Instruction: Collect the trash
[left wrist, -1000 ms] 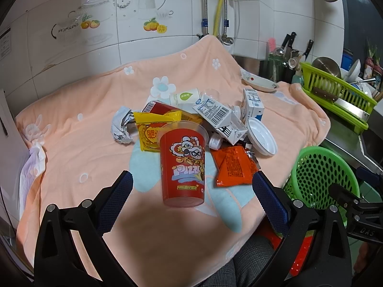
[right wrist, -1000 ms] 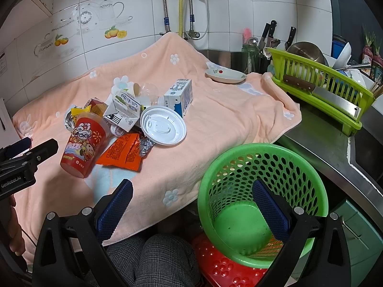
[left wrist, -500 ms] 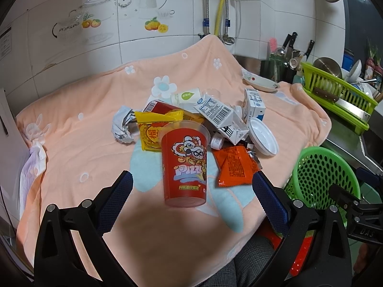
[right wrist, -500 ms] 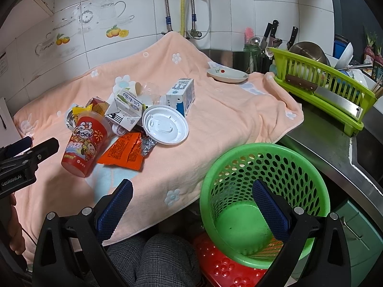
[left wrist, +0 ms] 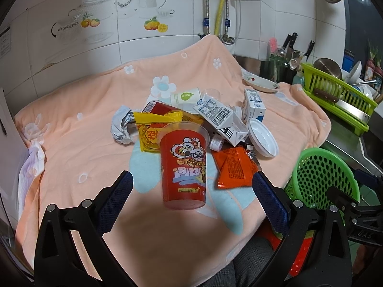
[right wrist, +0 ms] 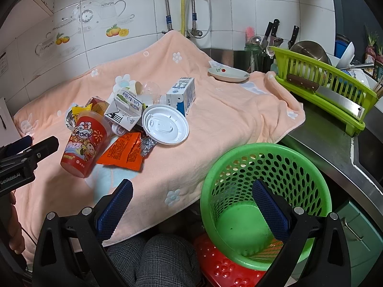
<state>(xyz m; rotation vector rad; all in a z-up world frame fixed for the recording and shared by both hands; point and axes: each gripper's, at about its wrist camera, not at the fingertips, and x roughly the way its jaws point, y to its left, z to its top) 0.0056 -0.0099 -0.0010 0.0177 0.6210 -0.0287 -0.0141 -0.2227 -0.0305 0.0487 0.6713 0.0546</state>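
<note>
Little has changed over the last second: the red pizza cup (left wrist: 183, 167) is only slightly nearer the left gripper (left wrist: 190, 186). Both pairs of jaws are spread wide and empty, the right gripper (right wrist: 191, 201) being held over the green basket (right wrist: 265, 205), so collection is judged unstarted.

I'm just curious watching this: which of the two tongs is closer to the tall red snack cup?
Left. The left tongs open right in front of the tall red snack cup; the right tongs hang by the green perforated basket.
</note>
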